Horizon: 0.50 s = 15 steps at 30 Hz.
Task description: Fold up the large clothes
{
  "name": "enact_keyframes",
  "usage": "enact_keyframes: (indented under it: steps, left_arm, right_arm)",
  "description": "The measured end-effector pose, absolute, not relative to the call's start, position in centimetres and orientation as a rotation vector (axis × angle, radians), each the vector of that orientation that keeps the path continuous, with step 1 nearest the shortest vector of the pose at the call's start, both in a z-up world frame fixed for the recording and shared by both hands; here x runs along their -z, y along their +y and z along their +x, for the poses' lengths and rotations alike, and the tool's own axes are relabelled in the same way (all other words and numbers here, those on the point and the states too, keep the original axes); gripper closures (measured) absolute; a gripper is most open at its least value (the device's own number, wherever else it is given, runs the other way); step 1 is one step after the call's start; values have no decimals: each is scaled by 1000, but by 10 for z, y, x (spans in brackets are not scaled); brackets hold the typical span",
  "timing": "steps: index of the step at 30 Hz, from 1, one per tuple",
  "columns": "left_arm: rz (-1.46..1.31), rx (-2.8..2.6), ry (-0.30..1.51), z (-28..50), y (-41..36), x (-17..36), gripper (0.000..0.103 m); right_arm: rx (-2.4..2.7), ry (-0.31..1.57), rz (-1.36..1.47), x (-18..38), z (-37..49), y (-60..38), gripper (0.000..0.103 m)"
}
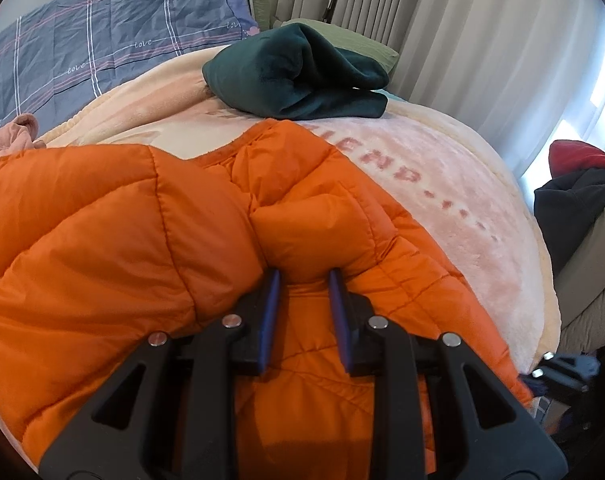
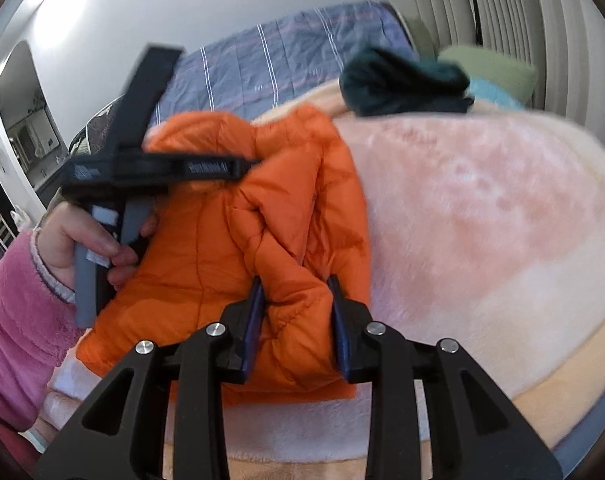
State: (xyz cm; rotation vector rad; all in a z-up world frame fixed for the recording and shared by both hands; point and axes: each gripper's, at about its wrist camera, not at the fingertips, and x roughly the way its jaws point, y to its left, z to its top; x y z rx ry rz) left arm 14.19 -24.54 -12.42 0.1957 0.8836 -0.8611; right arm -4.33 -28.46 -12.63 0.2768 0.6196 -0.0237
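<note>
Left wrist view: the left gripper (image 1: 304, 274) pinches a puffy fold of the orange jacket (image 1: 102, 216). The right gripper (image 2: 294, 280) pinches another near fold. It looks light, soft and slippery, so grip thick quilted seams.

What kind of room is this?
Most likely a bedroom: a bed with a fluffy pink blanket, a striped blue pillow at its head, and long curtains beside it.

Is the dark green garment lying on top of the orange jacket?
No, the dark green garment lies apart on the pink blanket, beyond the orange jacket.
</note>
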Motion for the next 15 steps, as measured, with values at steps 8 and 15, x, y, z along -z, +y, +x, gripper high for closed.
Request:
enact_keyframes:
  steps: [8,15]
  left_arm:
    - [181,864,882,143,-242,123,77]
    - [177,865,879,142,-242,122,77]
  right_arm:
    - [-60,474,296,99,-42,-279,81]
    - [-32,721,327,153,6,-283,99]
